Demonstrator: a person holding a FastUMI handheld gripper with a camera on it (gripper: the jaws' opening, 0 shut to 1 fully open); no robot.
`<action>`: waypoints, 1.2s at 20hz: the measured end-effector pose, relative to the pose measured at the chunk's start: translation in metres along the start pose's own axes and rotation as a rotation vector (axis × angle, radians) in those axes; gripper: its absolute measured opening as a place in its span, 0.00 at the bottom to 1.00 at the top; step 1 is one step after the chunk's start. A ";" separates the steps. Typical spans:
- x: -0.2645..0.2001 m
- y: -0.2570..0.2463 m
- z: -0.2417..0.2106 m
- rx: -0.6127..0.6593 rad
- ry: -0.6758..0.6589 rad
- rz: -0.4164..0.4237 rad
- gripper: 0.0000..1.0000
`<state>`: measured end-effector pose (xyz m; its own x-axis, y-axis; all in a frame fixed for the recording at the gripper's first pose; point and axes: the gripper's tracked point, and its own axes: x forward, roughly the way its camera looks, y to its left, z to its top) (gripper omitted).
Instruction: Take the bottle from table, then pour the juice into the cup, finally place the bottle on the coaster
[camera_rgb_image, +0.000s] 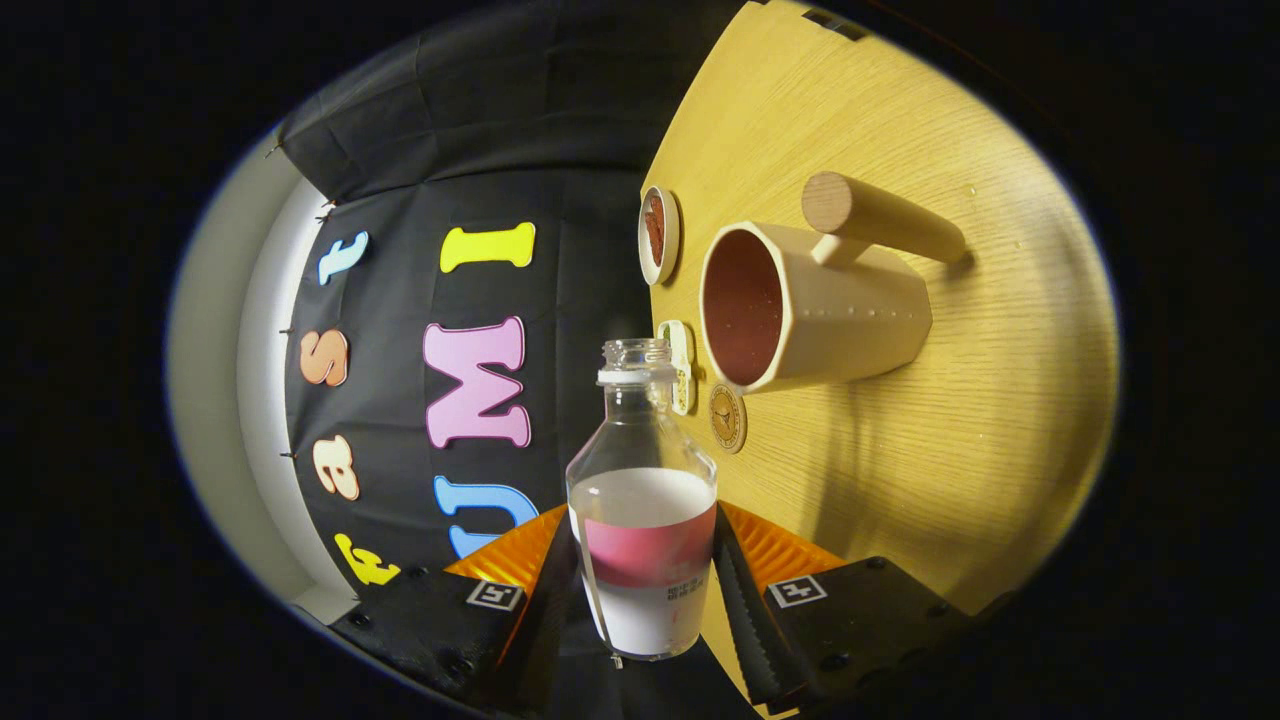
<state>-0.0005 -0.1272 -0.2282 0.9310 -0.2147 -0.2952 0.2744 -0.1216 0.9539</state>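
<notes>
1. Between the tongs (648, 590), the clear bottle (643, 500) sits clamped, one finger on each side of its labelled lower body, white juice filling roughly its lower half.
2. Its uncapped mouth points toward the cream cup (800, 305) just beyond, and the scene appears rolled sideways, suggesting a tilt begun for pouring; no stream is visible.
3. A round coaster (727, 417) lies on the wooden desk (980, 420) beside the cup, free for the bottle afterwards.
4. Two small items past the bottle's neck, one partly hidden behind it, are hard to identify.
</notes>
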 end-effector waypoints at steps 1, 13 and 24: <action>0.001 -0.003 0.001 0.005 0.001 -0.003 0.73; 0.008 -0.012 -0.006 0.097 0.018 -0.025 0.73; 0.005 0.001 0.012 0.224 0.095 -0.034 0.73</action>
<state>0.0018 -0.1403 -0.2297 0.9437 -0.1158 -0.3099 0.2553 -0.3411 0.9047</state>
